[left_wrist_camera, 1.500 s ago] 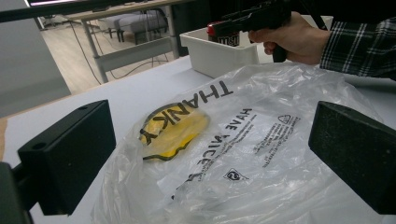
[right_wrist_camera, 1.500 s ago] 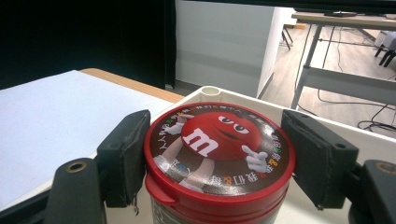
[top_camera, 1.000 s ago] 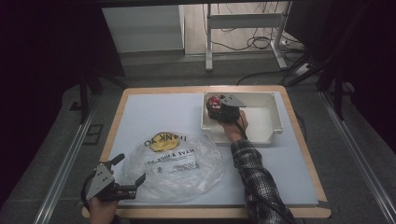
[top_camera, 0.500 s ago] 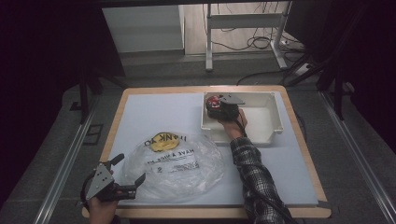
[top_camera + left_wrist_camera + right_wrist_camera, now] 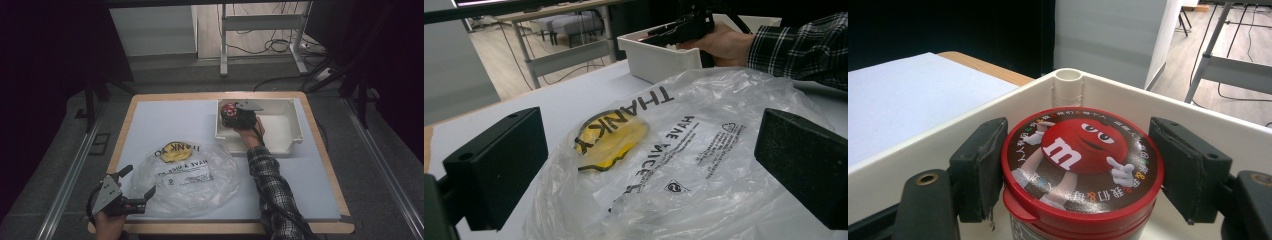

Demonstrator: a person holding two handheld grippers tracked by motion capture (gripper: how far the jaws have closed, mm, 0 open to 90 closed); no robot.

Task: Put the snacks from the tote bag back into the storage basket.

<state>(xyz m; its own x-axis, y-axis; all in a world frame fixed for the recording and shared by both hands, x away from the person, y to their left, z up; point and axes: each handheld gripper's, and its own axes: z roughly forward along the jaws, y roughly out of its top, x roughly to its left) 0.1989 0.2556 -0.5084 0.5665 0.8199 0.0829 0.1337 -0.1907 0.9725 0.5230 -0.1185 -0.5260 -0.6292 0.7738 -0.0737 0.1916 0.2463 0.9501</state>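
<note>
right gripper (image 5: 1080, 165): sat in the near-left corner of the white bin (image 5: 290, 131), jaws either side of the candy jar (image 5: 1082, 172); the left pad touched the lid, the right stood just off it, so a firm grasp could not be told.
candy jar: stood upright inside the bin, red lid up.
left gripper (image 5: 134, 192): released, jaws spread wide at the near edge of the plastic bag (image 5: 192, 174).
plastic bag: lay crumpled on the table (image 5: 165, 120), left of the bin.
</note>
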